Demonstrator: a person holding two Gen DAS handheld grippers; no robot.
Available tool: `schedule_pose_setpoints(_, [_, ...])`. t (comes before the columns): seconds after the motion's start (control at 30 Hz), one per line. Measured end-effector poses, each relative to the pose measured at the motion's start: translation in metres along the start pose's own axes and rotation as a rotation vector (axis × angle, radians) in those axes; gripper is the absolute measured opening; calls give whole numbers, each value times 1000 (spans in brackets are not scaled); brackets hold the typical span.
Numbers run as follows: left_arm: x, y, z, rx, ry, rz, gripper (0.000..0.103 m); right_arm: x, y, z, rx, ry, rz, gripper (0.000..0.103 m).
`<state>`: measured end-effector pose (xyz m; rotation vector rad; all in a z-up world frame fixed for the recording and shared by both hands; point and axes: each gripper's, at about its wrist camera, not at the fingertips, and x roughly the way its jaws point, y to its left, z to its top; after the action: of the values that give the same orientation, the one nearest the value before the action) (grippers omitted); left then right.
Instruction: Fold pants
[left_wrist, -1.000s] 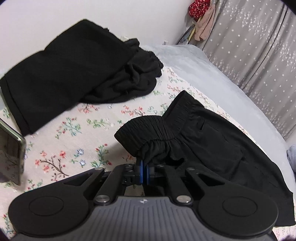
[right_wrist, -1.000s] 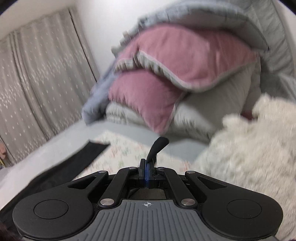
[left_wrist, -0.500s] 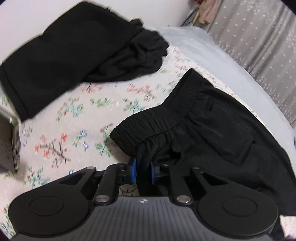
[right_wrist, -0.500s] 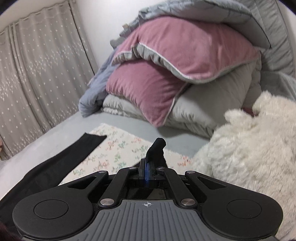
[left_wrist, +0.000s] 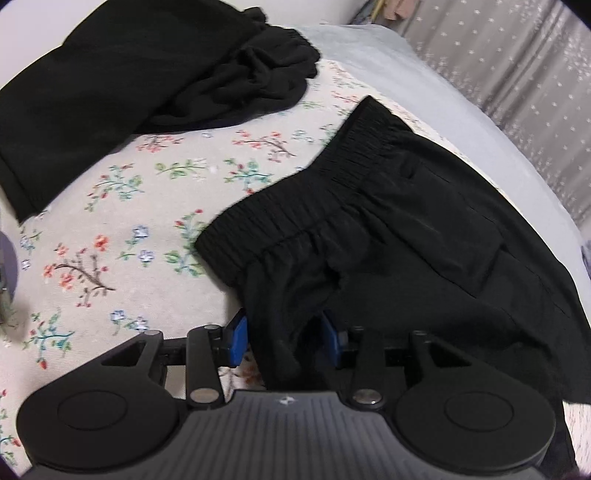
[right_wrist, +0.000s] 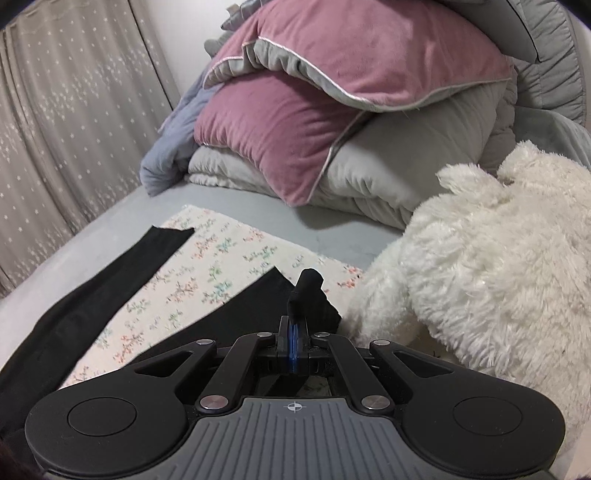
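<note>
Black pants (left_wrist: 406, 229) lie flat on the floral sheet (left_wrist: 122, 206), thin, floppy, probably slippery. Left gripper (left_wrist: 282, 338) is opening around the waist fabric; right gripper (right_wrist: 294, 345) pinches a hem. Elastic waistband's the best hold, I'd say.

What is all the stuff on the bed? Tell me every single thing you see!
pants: one, black, spread on the floral cloth, waistband facing the left tongs
pant leg: one, black, stretched across the cloth in the right view
other clothes: a pile, black, far side of the floral cloth
floral cloth: one, cream with flowers, over the grey bed
pillows: a stack, pink and grey, at the head of the bed
plush toy: one, white, fluffy, right of the right tongs
curtain: grey, starry, beside the bed
left tongs: opening, black cloth between the blue pads
right tongs: shut, pinching black cloth
</note>
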<state>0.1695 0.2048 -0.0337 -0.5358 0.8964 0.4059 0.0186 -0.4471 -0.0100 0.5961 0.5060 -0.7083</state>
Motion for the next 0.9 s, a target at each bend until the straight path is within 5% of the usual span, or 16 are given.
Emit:
schedule_pose_setpoints(0.1, [3,-2,-4,-4,6,-11,53,1,0,-1,-6,7,2,0])
schedule_pose_setpoints(0.17, [3,-5,-7,14,-4,3,33,0,0,-1,-6,8,6,0])
schedule_pose_setpoints(0.23, [2,-9,-9,24,-18,6,23,-1,1,-1,-4,4,10,0])
schedule_pose_setpoints(0.7, [-33,-12,-2,32,-147,-16,21,-31,11,7,-45,-193,34,0])
schedule_pose_setpoints(0.9, [-39,-12,-1,37,-161,-6,21,-30,12,8,-43,-193,41,0])
